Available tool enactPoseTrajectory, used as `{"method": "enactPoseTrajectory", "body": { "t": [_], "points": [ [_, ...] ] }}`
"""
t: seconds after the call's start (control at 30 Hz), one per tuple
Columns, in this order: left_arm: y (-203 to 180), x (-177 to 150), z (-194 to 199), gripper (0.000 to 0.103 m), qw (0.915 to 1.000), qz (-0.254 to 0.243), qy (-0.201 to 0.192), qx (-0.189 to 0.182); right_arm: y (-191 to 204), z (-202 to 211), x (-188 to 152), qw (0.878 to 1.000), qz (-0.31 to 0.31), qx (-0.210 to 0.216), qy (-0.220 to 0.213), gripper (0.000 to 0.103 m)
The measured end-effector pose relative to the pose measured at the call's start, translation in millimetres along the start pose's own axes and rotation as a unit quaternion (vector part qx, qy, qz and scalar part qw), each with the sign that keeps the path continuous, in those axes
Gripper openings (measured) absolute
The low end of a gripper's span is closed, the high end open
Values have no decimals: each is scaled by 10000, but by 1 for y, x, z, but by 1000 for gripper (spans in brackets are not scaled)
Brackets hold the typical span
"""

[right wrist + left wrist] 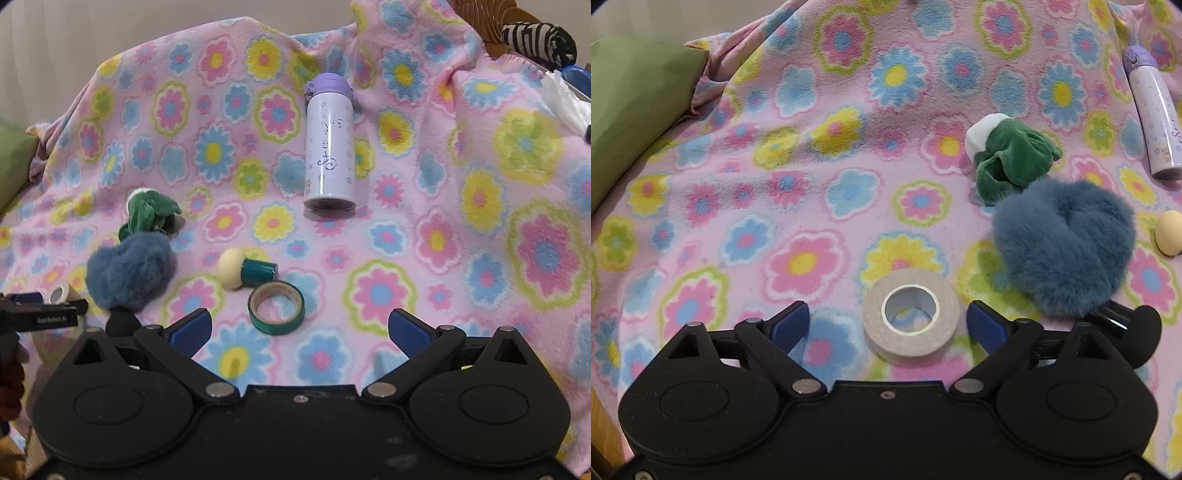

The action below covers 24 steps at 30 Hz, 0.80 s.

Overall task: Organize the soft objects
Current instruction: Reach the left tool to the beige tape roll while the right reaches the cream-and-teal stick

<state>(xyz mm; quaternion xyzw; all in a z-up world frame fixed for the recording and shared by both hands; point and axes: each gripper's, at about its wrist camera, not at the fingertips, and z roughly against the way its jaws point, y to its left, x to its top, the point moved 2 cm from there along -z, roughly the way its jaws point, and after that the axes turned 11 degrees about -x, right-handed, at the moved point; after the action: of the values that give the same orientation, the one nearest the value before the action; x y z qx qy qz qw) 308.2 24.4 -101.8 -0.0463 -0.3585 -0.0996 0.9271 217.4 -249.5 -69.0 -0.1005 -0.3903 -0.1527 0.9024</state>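
Note:
A fluffy blue scrunchie (1065, 247) lies on the flowered blanket (783, 177), with a green velvet scrunchie (1012, 158) just behind it against a white ball. Both show at the left in the right wrist view, blue (129, 271) and green (149, 214). My left gripper (888, 325) is open and empty, its blue pads either side of a white tape roll (911, 315). My right gripper (299, 330) is open and empty, just in front of a green tape roll (276, 307).
A lilac bottle (330, 146) lies on the blanket. A cream and teal mushroom-shaped object (243, 273) lies beside the green tape. A green cushion (631, 114) is at the far left. A wicker basket with striped cloth (535, 37) stands at the back right.

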Motion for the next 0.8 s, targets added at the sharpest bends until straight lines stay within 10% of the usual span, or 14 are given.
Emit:
{"method": "enactPoseTrajectory", "body": {
  "t": [0.8],
  "points": [
    [5, -10, -5, 100, 9987, 264, -431, -115, 64, -94, 40, 9982, 251, 5, 538, 89]
  ]
}}
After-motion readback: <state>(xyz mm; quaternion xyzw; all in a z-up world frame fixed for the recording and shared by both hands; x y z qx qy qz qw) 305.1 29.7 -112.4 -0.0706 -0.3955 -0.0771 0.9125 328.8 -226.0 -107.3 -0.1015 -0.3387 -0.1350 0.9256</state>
